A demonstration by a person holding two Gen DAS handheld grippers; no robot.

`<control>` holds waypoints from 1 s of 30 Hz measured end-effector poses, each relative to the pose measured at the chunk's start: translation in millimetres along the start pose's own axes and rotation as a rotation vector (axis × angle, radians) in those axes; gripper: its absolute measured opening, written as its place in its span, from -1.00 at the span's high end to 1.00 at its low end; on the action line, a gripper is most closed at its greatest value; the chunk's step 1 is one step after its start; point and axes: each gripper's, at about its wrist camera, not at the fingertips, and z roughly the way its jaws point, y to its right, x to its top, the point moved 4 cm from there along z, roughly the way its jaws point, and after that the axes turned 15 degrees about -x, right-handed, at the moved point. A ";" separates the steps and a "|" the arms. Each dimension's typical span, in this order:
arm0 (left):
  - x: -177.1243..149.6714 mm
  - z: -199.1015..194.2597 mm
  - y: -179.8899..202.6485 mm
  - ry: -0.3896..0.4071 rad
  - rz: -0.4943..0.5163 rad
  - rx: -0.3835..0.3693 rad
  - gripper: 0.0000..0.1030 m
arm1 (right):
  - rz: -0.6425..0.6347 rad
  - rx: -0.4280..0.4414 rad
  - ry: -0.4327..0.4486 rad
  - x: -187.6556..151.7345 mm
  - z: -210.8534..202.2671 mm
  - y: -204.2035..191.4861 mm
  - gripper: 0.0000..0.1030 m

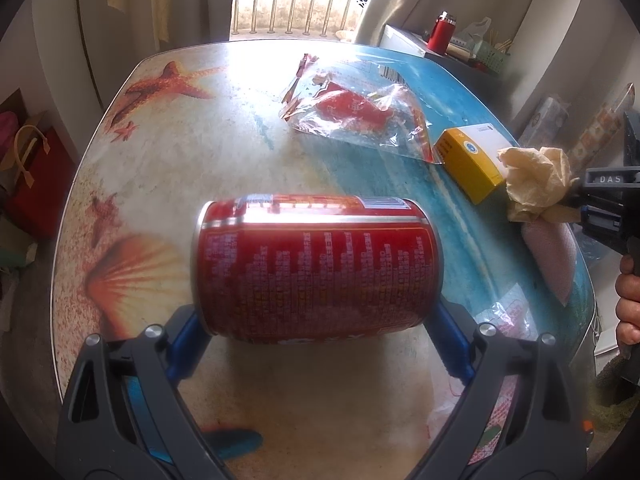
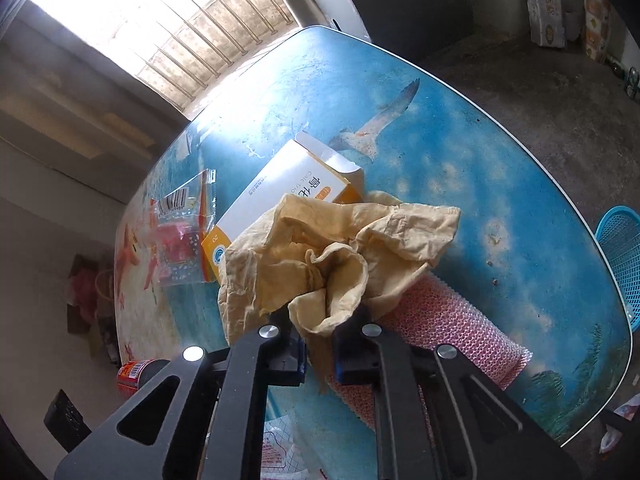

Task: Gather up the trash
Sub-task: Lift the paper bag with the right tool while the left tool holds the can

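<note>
My left gripper is shut on a red drink can, held sideways by its two ends above the table. The can's end also shows in the right wrist view. My right gripper is shut on a crumpled beige paper napkin, lifted just over the table; it shows in the left wrist view at the right edge. A clear plastic wrapper with red print, a yellow-and-white carton and a pink foam net sleeve lie on the table.
A blue plastic mesh basket stands on the floor beyond the table's right edge. A clear printed wrapper lies near the table's near right. Red bags sit on the floor at left. A cabinet with a red flask stands behind.
</note>
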 end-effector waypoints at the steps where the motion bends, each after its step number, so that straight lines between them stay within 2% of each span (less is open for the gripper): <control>1: 0.0 0.2 0.0 0.000 0.003 0.001 -0.74 | 0.011 0.019 0.008 -0.3 -4.0 2.9 0.83; 9: -2.5 -2.9 -0.3 0.017 0.012 -0.003 -0.74 | 0.049 0.156 0.085 -5.6 -46.6 24.4 0.85; 17: 6.3 -14.8 1.2 0.066 0.015 0.013 -0.72 | 0.058 0.256 0.084 -19.9 -61.8 35.8 0.87; 26: 16.7 -33.6 2.3 0.110 0.000 0.013 -0.71 | 0.050 0.297 0.115 -24.2 -74.5 44.7 0.87; 30: 21.6 -39.4 9.3 0.117 0.030 0.021 -0.71 | 0.056 0.316 0.137 -27.6 -80.4 49.9 0.87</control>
